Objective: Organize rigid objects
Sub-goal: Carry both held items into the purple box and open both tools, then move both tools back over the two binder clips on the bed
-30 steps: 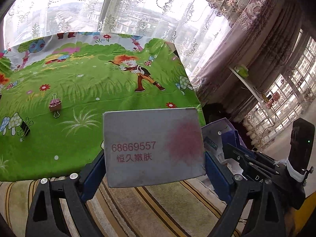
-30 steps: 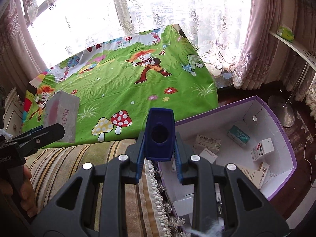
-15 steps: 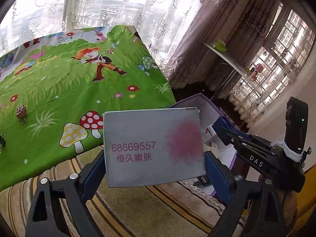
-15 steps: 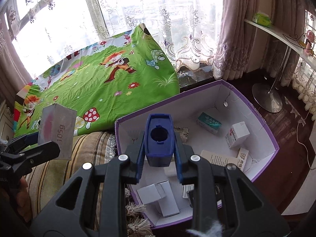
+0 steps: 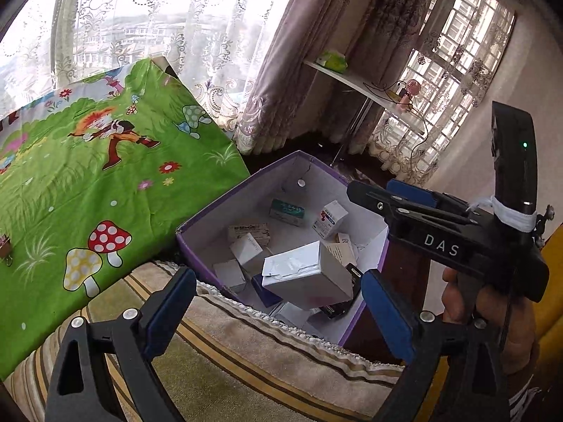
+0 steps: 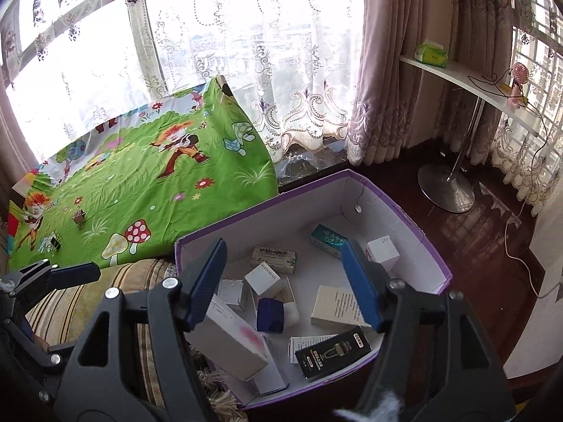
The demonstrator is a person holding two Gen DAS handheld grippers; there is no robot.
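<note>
A purple cardboard box with a white inside stands beside the cushion and holds several small cartons. My left gripper is open above its near edge with nothing between the pads. Below it, the grey carton with a pink blot lies tilted on the pile. My right gripper hangs over the box with its jaws opening and empty. The small dark blue box sits on the cartons beneath it. Each gripper shows at the edge of the other's view, the right gripper and the left gripper.
A green cartoon sheet lies at the left with two binder clips on it. A striped cushion borders the box. Dark wood floor, a lamp base, a cable and curtains lie to the right.
Both grippers swung right over the purple box and opened. The grey carton left the left gripper and the blue box left the right gripper. Both now lie in the box.
</note>
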